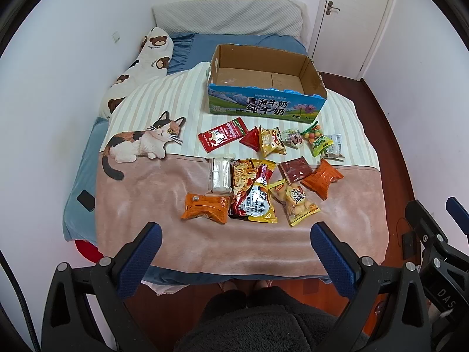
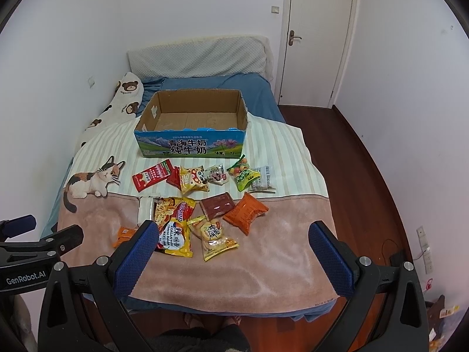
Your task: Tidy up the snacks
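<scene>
Fingers [image 2: 137, 252] hiding orange packet [image 2: 124, 234] (partly), box [image 2: 190, 146] interior bare

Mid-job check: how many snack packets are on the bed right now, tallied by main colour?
Red packets: 2
Orange packets: 2
Yellow packets: 2
Red-and-yellow noodle packet: 1
Brown packet: 1
Green packet: 1
White or clear packets: 3
Mixed-colour candy bag: 1
Total: 13
</scene>
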`<state>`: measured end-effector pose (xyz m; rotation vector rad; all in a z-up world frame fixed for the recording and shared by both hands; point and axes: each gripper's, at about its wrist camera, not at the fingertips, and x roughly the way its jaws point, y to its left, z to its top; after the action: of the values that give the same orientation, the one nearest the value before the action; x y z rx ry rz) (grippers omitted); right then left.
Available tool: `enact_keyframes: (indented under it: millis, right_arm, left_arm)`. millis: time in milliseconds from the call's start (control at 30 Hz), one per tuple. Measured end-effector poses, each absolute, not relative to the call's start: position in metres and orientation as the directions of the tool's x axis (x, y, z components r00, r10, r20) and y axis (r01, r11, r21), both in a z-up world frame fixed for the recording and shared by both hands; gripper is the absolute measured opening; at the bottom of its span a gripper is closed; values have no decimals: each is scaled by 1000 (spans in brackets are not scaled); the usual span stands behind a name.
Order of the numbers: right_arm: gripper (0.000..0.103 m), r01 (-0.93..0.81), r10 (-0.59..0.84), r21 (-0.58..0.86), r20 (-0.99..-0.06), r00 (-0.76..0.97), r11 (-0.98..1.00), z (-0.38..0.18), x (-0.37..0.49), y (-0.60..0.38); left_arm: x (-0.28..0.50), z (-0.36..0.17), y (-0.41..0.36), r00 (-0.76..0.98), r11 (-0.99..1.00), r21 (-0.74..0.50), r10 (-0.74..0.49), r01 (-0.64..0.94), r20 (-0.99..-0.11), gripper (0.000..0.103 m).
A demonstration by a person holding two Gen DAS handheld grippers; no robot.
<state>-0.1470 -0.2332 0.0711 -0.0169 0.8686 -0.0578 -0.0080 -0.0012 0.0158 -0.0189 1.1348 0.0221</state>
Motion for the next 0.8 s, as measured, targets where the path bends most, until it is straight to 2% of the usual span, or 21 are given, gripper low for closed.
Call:
enact_keyframes:
  millis: [600,800]
  right_arm:
    - [103,45,-55,-33,-770,636,998,68,-142,-235]
    - [103,41,40,76,-827,561,996,34,-116,-245]
  left_arm:
    - [1,5,-10,417,999,3,20,-42,-909,103]
    - [28,-30,4,382,990,39,87,-134,-920,103]
